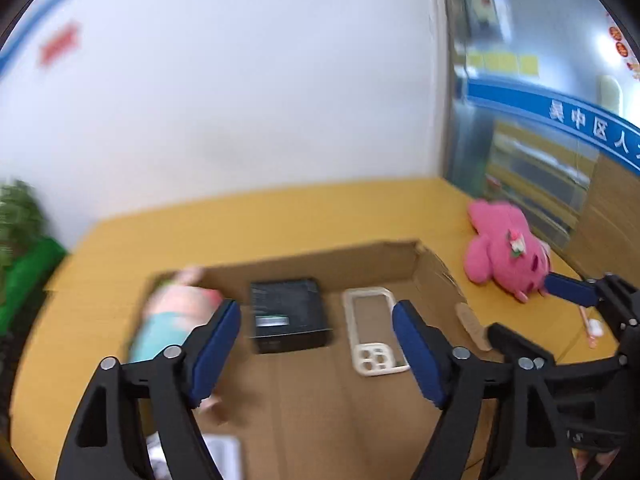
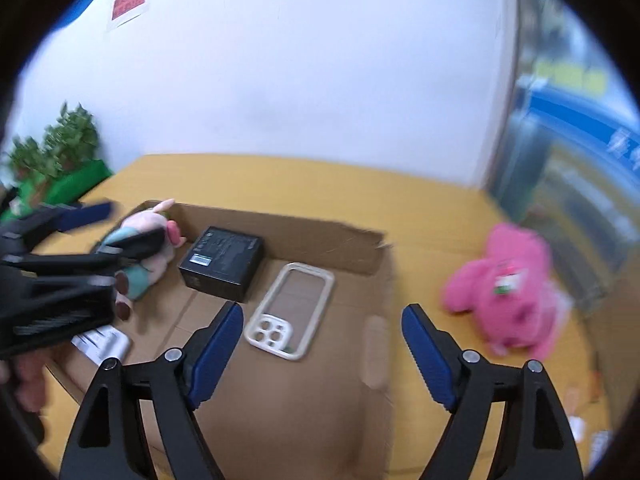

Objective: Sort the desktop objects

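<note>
Greenery (image 2: 56, 148) sits blurred at your far left, over a green box (image 2: 76, 184) at the edge of the yellow tabletop (image 1: 280, 216). Next along, your open cardboard box (image 1: 320, 400) lies flat on that tabletop, and against its left wall rests a small plush doll (image 1: 172, 312), pale pink with a teal body, badly smeared in the left wrist view. Just right of it inside the box stands a black carton (image 1: 290, 312) with a small label on its near face. Beside that, flat on the box floor, lies a cream phone case (image 1: 374, 330), camera cut-outs towards you. A white printed packet (image 2: 102, 342) lies at the box's near left corner.

Your left gripper (image 1: 316, 344) hovers above the box with its blue-padded jaws spread wide; nothing is between them. In the right wrist view that same tool crosses in from the left, your hand (image 2: 28, 384) behind it. Your right gripper (image 2: 322, 352) is likewise released, jaws apart over the box floor near the phone case, gripping nothing.

Further right, outside the box and well apart from it, a bright pink plush toy (image 1: 506, 252) lies on the tabletop near the glass partition (image 1: 520, 120). Small wrappers (image 1: 590, 326), too blurred to identify, lie at the table's right edge.
</note>
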Action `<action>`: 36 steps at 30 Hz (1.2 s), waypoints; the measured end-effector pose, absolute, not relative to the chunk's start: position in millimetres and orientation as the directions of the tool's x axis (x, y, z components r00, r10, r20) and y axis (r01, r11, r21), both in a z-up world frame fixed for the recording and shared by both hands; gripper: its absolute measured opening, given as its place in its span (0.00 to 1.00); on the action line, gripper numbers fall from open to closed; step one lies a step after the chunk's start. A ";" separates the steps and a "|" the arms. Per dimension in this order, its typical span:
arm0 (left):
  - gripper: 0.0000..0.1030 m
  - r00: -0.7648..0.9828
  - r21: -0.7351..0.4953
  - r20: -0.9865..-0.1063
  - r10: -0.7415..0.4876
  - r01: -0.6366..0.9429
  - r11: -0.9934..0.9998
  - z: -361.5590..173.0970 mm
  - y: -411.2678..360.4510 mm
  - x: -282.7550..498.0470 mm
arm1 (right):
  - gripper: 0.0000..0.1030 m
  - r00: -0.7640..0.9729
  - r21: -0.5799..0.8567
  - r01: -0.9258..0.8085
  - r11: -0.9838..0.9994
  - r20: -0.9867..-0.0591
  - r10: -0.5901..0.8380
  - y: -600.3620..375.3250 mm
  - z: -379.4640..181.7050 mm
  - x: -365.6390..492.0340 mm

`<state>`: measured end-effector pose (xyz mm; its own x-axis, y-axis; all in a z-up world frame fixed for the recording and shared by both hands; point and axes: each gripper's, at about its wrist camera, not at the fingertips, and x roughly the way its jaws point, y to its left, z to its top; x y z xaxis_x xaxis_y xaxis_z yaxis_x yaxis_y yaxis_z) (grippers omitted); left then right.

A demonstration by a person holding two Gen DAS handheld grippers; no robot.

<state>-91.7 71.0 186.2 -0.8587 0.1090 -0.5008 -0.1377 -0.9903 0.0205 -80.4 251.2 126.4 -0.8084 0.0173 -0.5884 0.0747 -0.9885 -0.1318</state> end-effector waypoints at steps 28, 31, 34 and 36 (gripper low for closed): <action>0.87 -0.923 -0.016 -0.384 0.016 -0.011 -1.000 171.6 24.7 105.0 | 0.79 -0.826 -0.037 0.055 -0.998 -0.563 -0.025 226.3 118.5 76.2; 0.87 -0.923 -0.018 -0.384 0.014 -0.008 -1.000 170.3 28.1 106.3 | 0.79 -0.828 -0.030 0.062 -0.998 -0.560 -0.035 225.3 118.0 79.2; 0.87 -0.921 -0.005 -0.390 0.008 -0.006 -1.000 168.4 30.1 106.8 | 0.79 -0.833 -0.060 0.062 -0.996 -0.553 -0.018 221.6 117.8 81.6; 0.87 -0.920 -0.001 -0.392 0.007 -0.007 -1.000 167.6 30.6 107.3 | 0.79 -0.834 -0.059 0.064 -0.996 -0.551 -0.021 221.9 117.3 82.4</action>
